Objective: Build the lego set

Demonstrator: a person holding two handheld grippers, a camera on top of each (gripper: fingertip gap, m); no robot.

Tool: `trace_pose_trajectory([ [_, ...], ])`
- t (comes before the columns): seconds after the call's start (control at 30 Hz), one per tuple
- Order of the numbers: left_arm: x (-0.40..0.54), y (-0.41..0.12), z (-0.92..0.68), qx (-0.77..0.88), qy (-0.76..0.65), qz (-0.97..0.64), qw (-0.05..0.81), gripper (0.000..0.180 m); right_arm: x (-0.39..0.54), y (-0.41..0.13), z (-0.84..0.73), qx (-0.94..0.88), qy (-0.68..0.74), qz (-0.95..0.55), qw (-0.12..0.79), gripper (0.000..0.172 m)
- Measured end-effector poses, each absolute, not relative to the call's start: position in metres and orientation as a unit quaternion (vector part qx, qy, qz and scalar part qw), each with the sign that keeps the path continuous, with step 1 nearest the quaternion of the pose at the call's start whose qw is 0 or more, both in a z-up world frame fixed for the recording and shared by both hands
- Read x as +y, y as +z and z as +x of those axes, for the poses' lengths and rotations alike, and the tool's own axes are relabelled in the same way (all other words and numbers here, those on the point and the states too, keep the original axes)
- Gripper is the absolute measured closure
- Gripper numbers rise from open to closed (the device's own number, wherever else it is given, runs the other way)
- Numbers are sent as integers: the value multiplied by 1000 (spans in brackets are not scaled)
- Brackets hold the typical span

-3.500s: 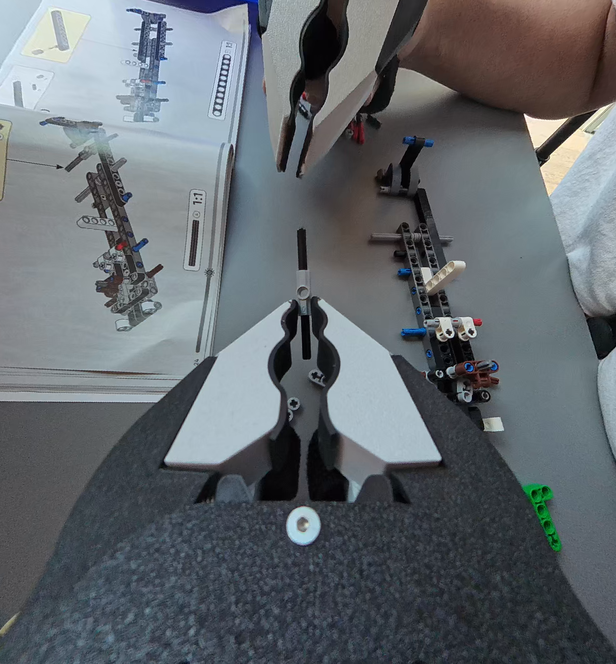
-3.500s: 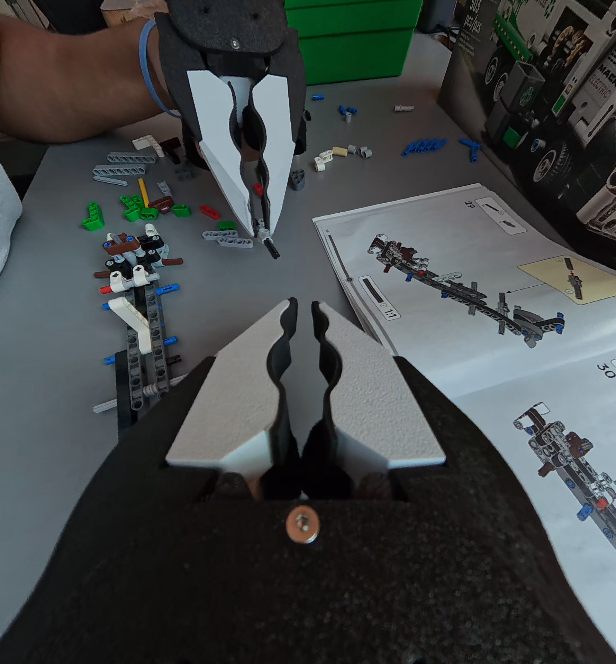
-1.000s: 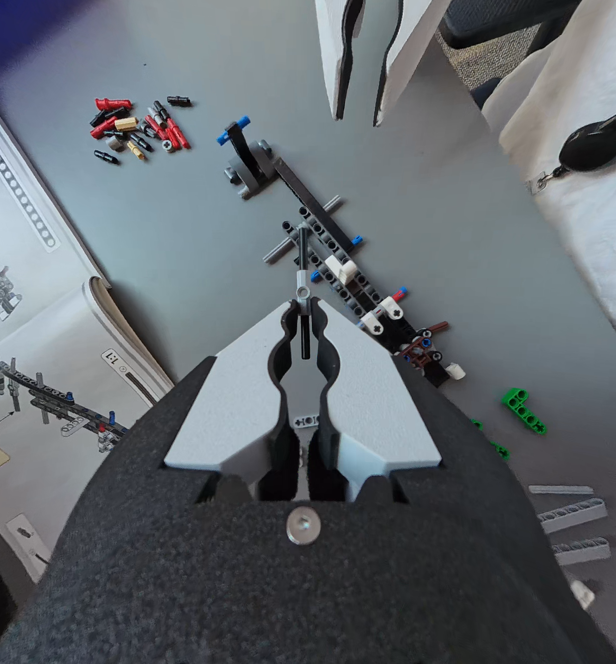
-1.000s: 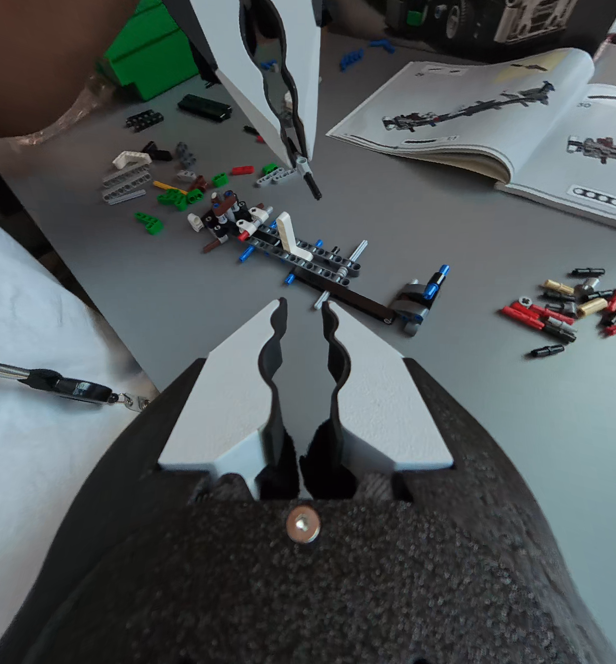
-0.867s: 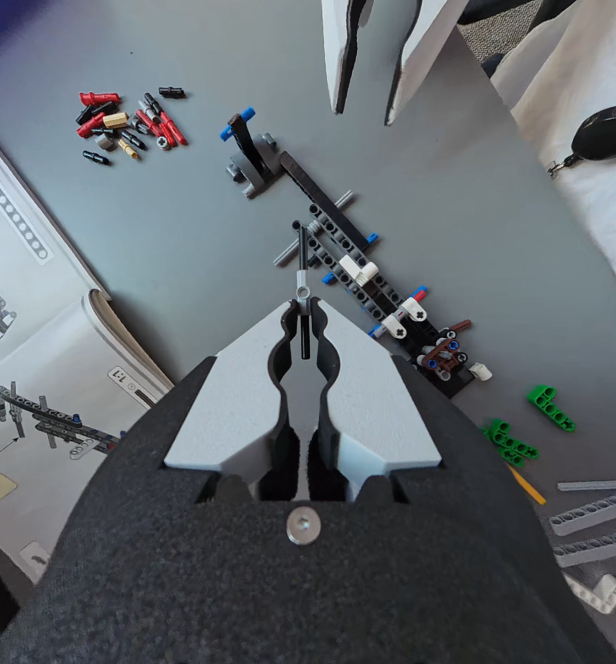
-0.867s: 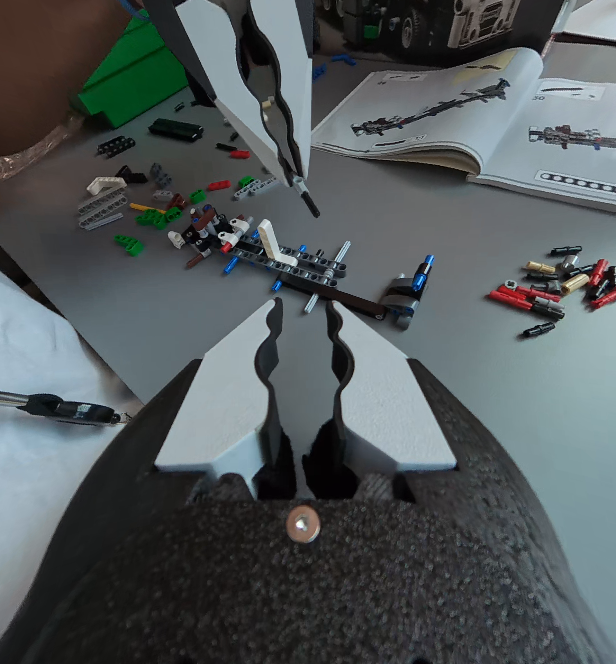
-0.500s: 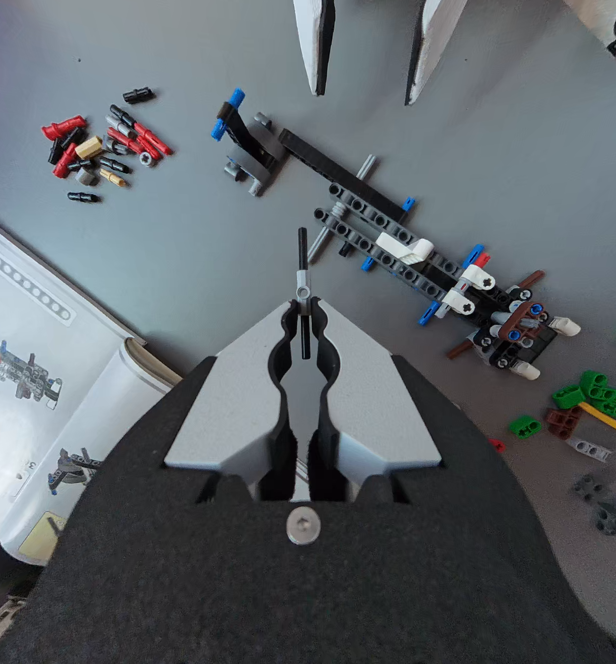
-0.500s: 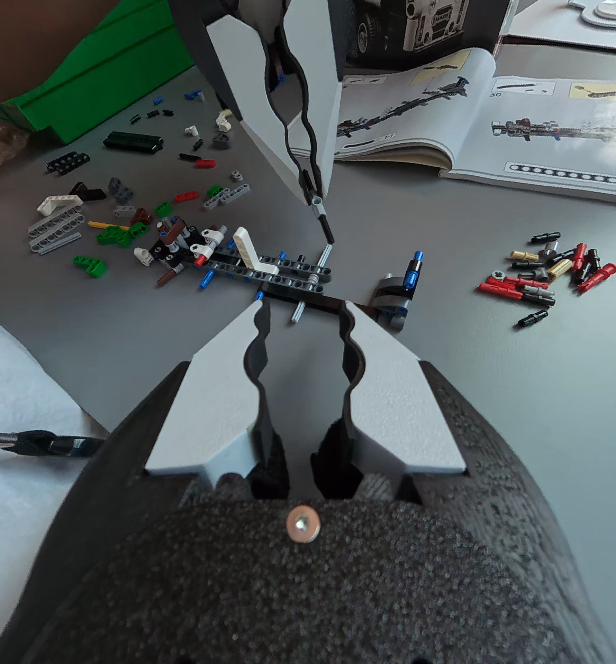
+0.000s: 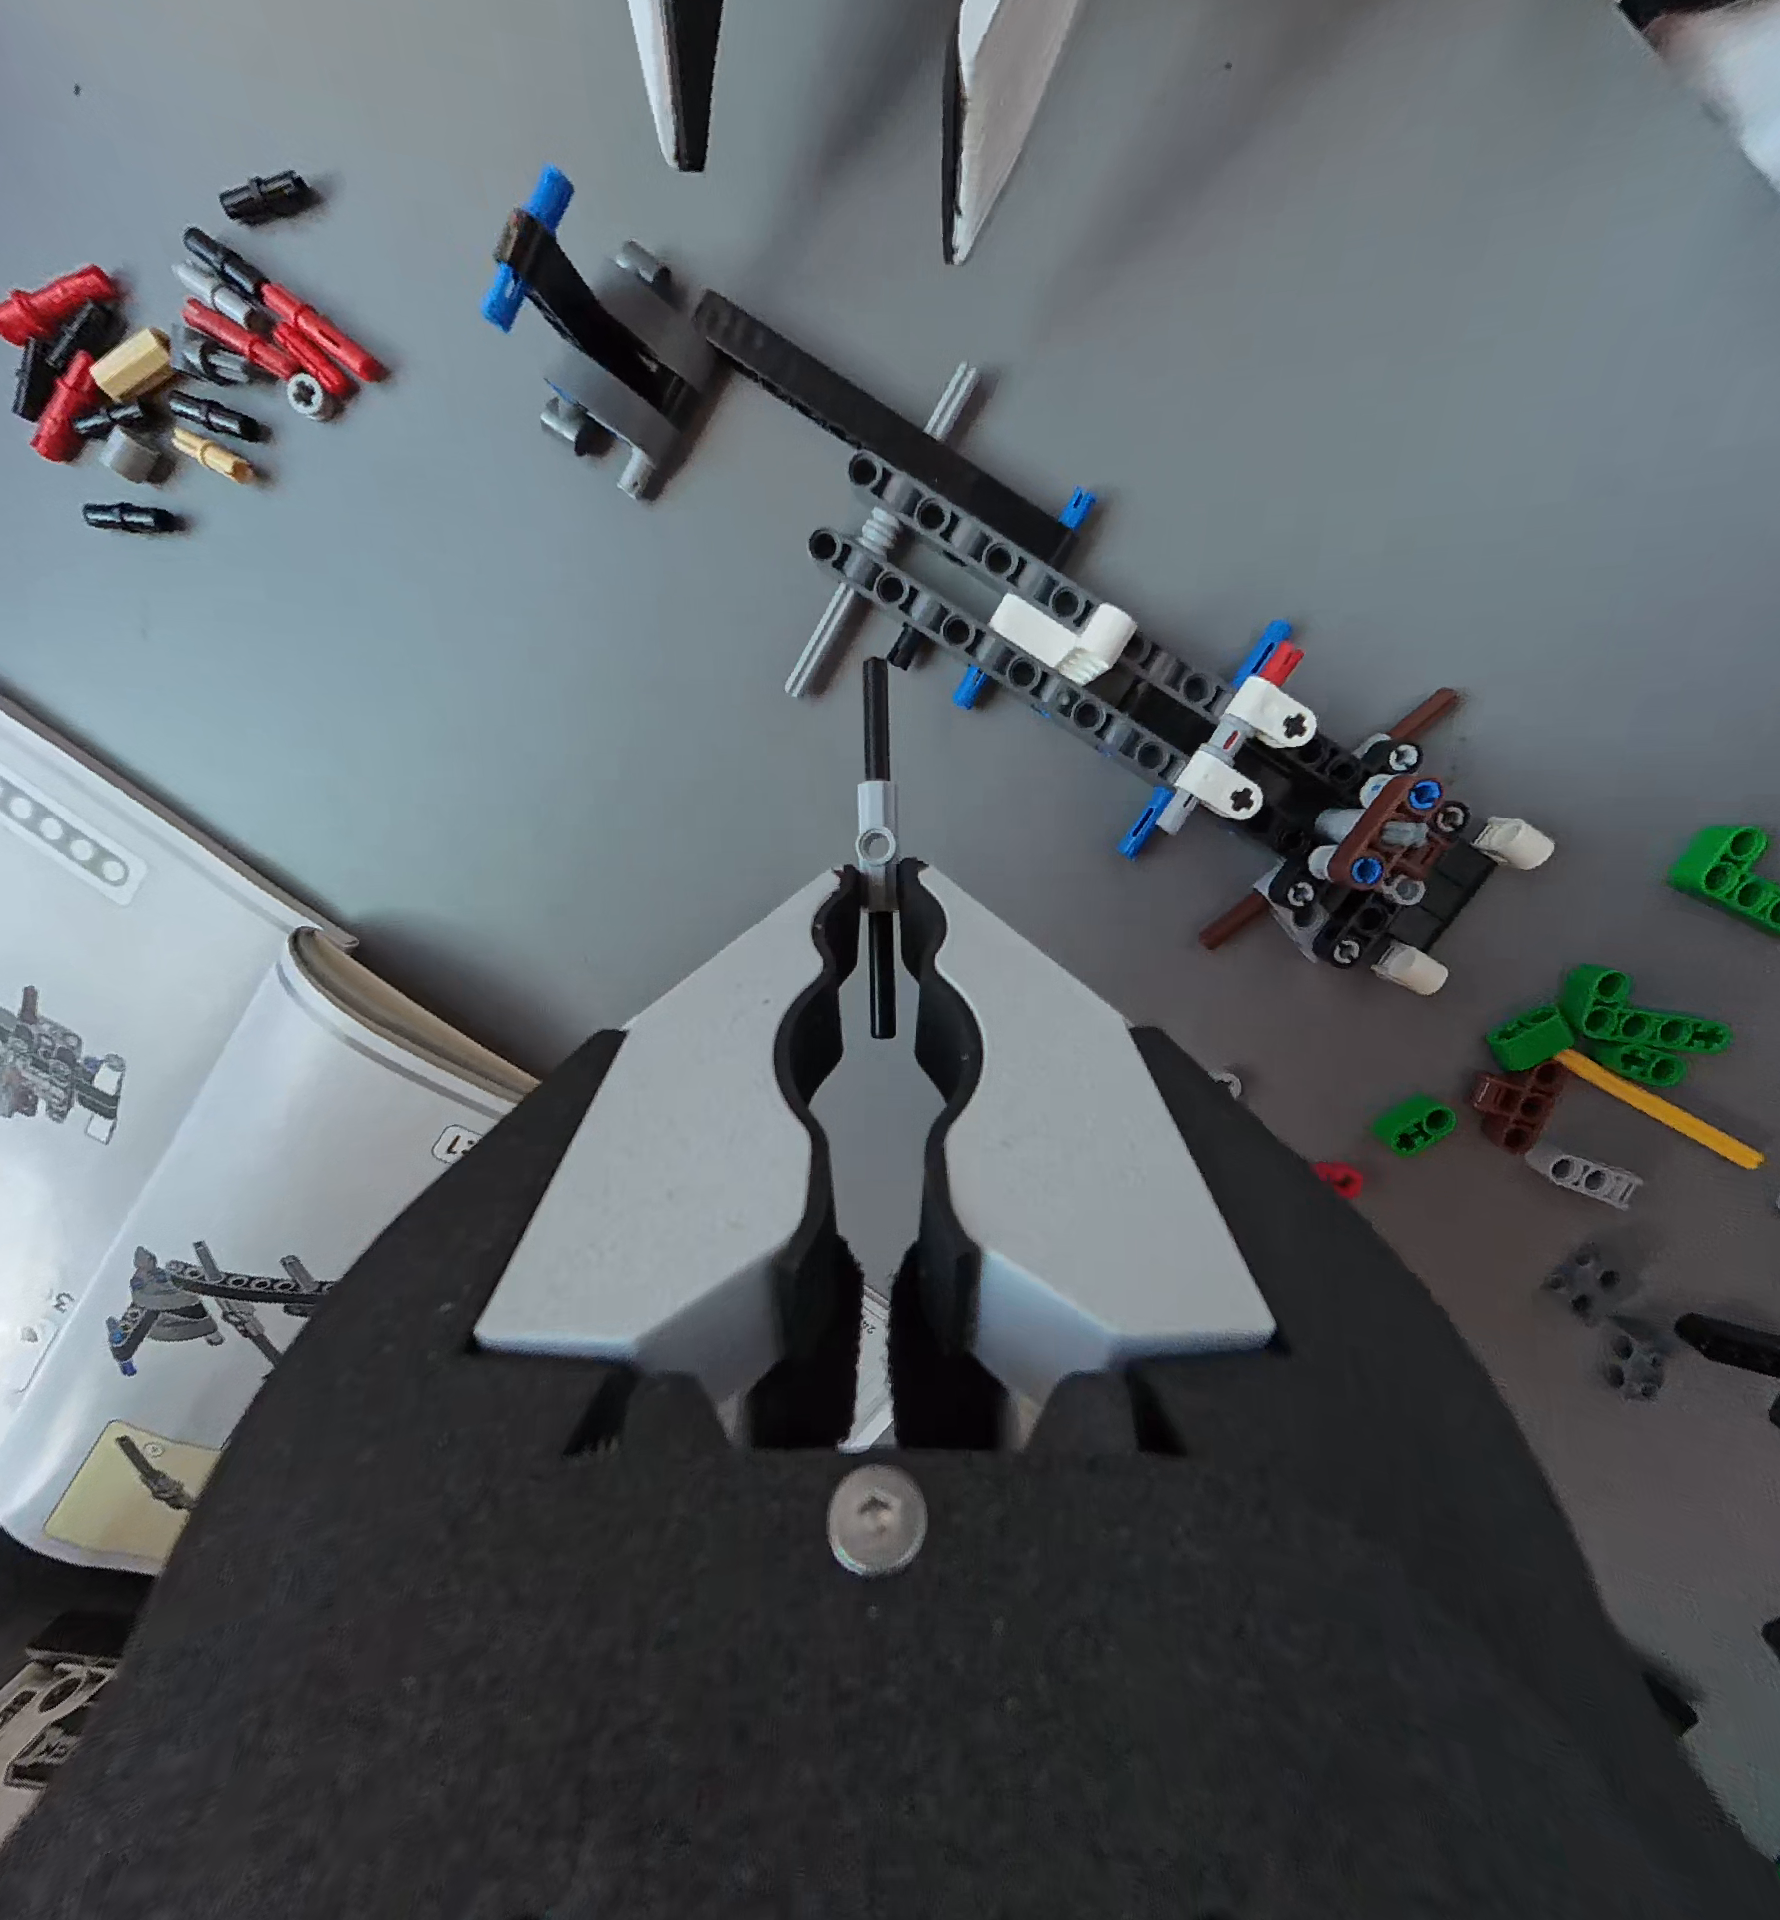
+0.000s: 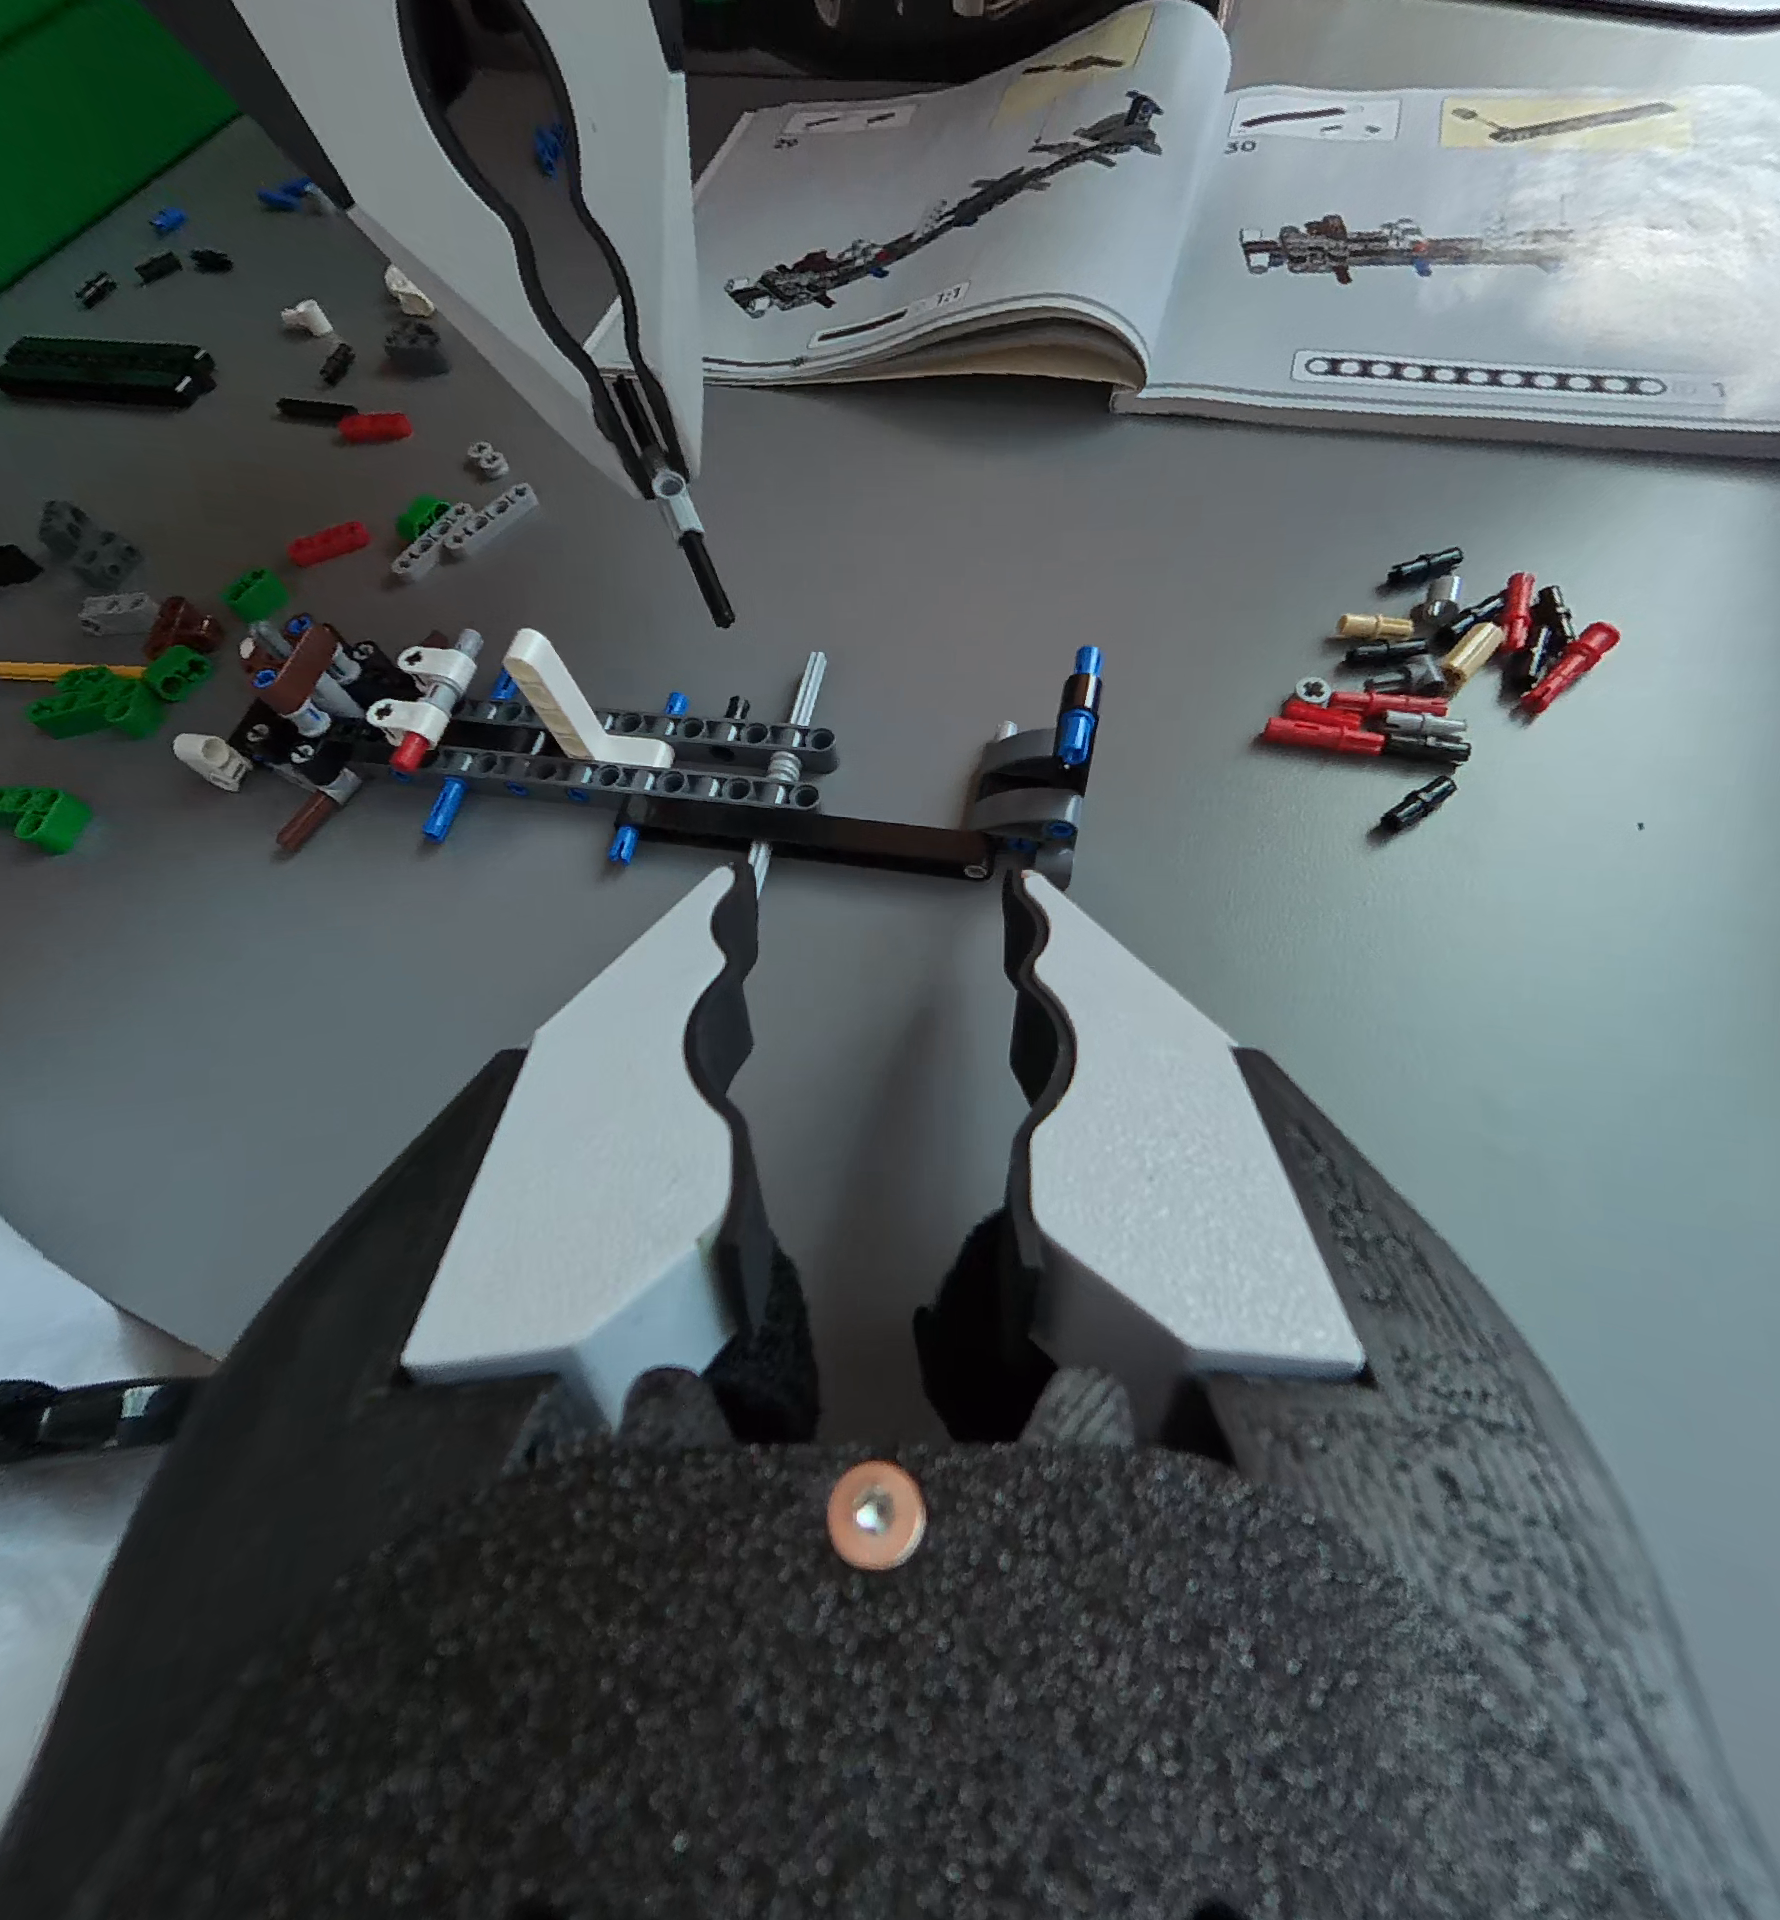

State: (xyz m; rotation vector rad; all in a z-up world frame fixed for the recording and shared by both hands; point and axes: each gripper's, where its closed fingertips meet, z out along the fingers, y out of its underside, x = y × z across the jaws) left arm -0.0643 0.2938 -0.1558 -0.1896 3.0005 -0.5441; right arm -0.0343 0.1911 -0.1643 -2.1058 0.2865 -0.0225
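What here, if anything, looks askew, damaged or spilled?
Nothing stands out. The long beam assembly lies flat on the grey table, loose pins sit in a small heap, and the left gripper holds a black axle straight.

soft daylight, sharp centre (edges fisheye-warped), faint shadows

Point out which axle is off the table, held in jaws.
The black axle with the grey connector, clamped by the left gripper; the grey axle sits in the assembly.
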Motion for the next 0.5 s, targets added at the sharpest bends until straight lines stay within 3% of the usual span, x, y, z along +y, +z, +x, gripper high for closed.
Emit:
trace_pose_trajectory([
  [0.5,285,-144,-66,975,-209,-50,57,175,185,-160,-29,153,1,-845,513,127],
])
